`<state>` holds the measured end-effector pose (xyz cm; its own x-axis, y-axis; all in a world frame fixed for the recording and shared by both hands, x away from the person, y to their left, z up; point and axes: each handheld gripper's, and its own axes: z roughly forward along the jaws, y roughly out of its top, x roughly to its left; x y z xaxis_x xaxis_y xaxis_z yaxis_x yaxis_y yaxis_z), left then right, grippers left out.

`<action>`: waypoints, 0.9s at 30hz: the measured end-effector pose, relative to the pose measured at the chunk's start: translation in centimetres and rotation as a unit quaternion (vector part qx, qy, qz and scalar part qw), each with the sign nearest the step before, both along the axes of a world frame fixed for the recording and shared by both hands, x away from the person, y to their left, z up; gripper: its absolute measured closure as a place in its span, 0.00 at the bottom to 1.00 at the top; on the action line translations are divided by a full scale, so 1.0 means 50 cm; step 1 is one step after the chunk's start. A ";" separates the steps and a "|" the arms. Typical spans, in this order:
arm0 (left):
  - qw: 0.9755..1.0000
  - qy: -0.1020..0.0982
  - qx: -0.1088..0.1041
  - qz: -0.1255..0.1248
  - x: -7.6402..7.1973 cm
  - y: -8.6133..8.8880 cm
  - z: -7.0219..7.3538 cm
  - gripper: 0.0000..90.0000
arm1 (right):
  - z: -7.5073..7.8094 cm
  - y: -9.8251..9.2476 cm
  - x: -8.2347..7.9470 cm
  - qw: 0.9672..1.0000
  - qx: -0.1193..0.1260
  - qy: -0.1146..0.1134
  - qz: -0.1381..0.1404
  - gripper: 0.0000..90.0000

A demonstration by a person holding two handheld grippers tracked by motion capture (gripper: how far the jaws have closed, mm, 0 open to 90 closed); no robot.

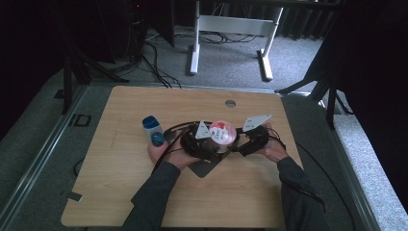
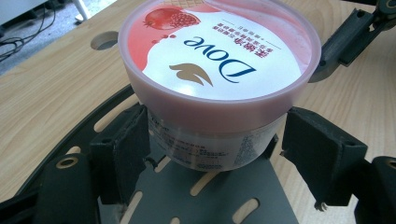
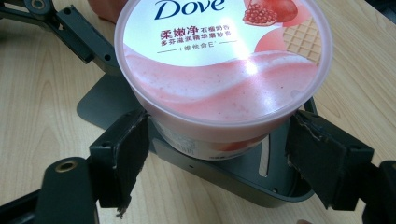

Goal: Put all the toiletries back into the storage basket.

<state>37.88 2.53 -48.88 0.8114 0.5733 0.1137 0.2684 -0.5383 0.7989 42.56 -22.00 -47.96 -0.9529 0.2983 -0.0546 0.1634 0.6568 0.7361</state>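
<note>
A Dove tub [image 1: 222,131] with a pink lid stands upright on a dark grey slotted plate [image 1: 204,168] in the middle of the table. My left gripper [image 1: 208,142] comes at it from the left and my right gripper [image 1: 240,141] from the right. In the left gripper view, the tub [image 2: 219,74] sits between the jaws of my left gripper [image 2: 212,140], whose pads press its body under the lid. In the right gripper view, my right gripper [image 3: 217,149] straddles the tub [image 3: 224,70], its pads a little apart from the body.
A blue bottle with a white cap [image 1: 154,131] stands just left of the person's left hand. A round hole [image 1: 230,103] is in the tabletop behind the tub. Cables loop around the grippers. White desk legs [image 1: 195,43] stand on the floor beyond the table.
</note>
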 end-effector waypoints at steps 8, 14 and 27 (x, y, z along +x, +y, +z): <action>1.000 0.005 0.001 0.005 0.013 -0.001 -0.009 0.27 | -0.008 0.003 0.012 1.000 -0.005 0.005 -0.008 0.24; 1.000 0.004 -0.002 0.016 0.023 -0.005 -0.019 0.27 | -0.015 0.005 0.024 1.000 -0.007 0.008 -0.016 0.24; 0.999 0.015 -0.007 0.029 0.039 -0.021 -0.043 0.27 | -0.037 -0.001 0.040 0.999 -0.011 0.024 -0.036 0.25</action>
<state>39.85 1.50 -51.04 0.7796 0.6210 0.0816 0.3228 -0.5101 0.7973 44.55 -22.04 -49.79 -0.9307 0.3654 -0.0174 0.2453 0.6587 0.7113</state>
